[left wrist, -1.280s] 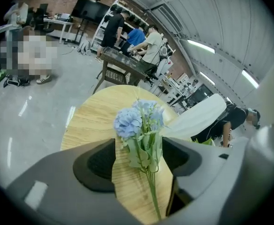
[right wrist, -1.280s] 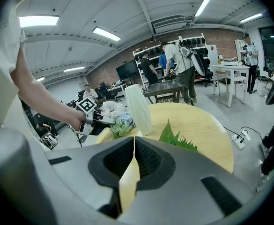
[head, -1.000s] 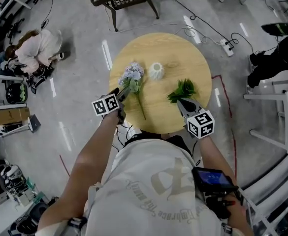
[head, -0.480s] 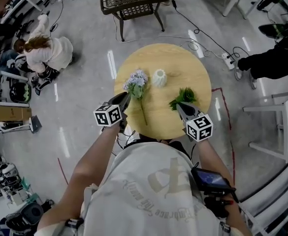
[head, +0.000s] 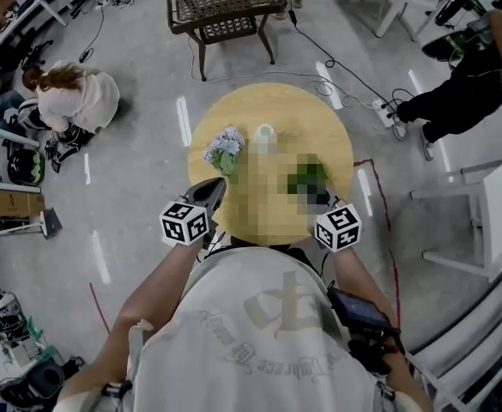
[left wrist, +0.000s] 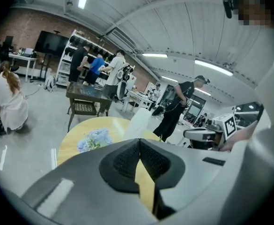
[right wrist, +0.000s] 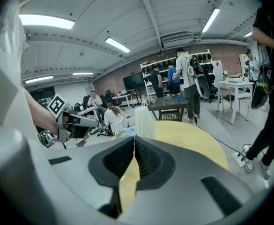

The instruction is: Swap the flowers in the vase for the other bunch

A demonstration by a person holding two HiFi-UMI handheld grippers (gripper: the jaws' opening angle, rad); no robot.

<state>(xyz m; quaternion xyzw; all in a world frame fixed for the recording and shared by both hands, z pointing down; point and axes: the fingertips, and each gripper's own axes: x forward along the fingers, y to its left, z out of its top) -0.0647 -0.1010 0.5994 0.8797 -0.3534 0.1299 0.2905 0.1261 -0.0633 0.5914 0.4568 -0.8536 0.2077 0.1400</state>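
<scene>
Head view: the white vase (head: 264,133) stood on a round wooden table (head: 306,114). Both bunches lay on the table outside the vase. The blue flowers (head: 225,147) were just left of the vase. The green bunch (head: 305,177) was to its right and nearer the person, partly obscured. The print on the person's shirt (head: 268,333) was too curved to read. The marker cubes (head: 184,222) bore only black-and-white square patterns.

Left gripper view: the left gripper (head: 216,185) had just been closing. Its jaws met with nothing between them, and the vase was beyond them with the blue flowers to its left.

Right gripper view: the right gripper (head: 319,197) had its jaws pressed together, empty, with the vase straight ahead.
</scene>
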